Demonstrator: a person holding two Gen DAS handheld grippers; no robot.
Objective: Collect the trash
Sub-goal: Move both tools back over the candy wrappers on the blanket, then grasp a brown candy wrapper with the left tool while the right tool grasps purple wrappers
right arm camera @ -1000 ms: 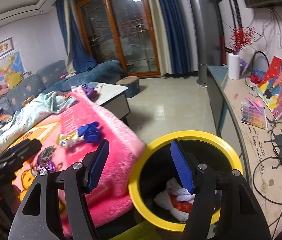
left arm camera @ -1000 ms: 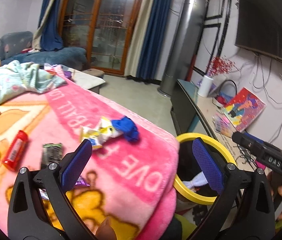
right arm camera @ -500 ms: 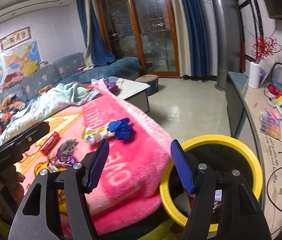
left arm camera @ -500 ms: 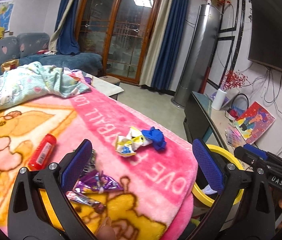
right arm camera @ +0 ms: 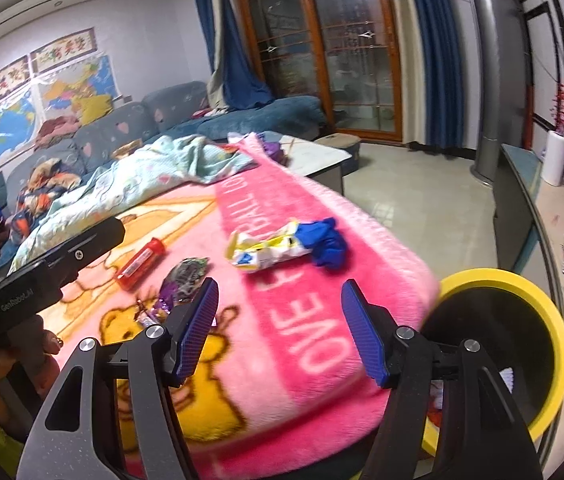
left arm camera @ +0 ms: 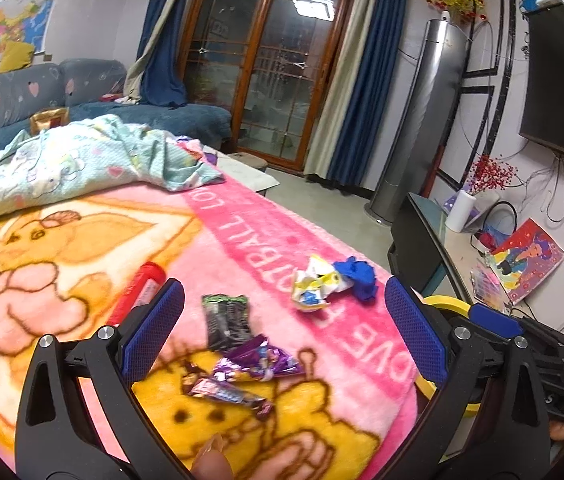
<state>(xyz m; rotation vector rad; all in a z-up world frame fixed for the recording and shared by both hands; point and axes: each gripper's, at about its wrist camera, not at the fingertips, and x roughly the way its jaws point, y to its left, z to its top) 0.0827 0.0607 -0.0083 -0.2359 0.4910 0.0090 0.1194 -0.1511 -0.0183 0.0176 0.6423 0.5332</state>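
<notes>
Compared with one second earlier, both views have swung away from the yellow-rimmed bin (right arm camera: 538, 300) and toward the pink blanket (left arm camera: 241, 232). In the left wrist view the bin formerly filled the space between the fingers; only a strip of its rim now shows at the right. In the right wrist view the bin has shifted from centre to the right edge, and the blanket now lies between the fingers.

The bin stands beside the blanket's right edge. Its interior is dark; white and red scraps show low inside, partly hidden behind the right hand-held gripper (right arm camera: 277, 328).

The left hand-held gripper (left arm camera: 282, 332) stands open with nothing between its blue pads. A black wrapper (left arm camera: 225, 320) and purple foil wrappers (left arm camera: 249, 368) lie on the blanket between its fingers. A red tube (left arm camera: 137, 296) lies just beyond its left finger. A crumpled white-and-yellow wrapper (left arm camera: 318, 288) touches a blue crumpled item (left arm camera: 358, 276) farther ahead, near the blanket's right edge.

The right hand-held gripper stands open and empty over the blanket. The white-and-yellow wrapper and blue item lie ahead of it, apart from the pads. The purple wrappers lie just beside its left finger.
</notes>
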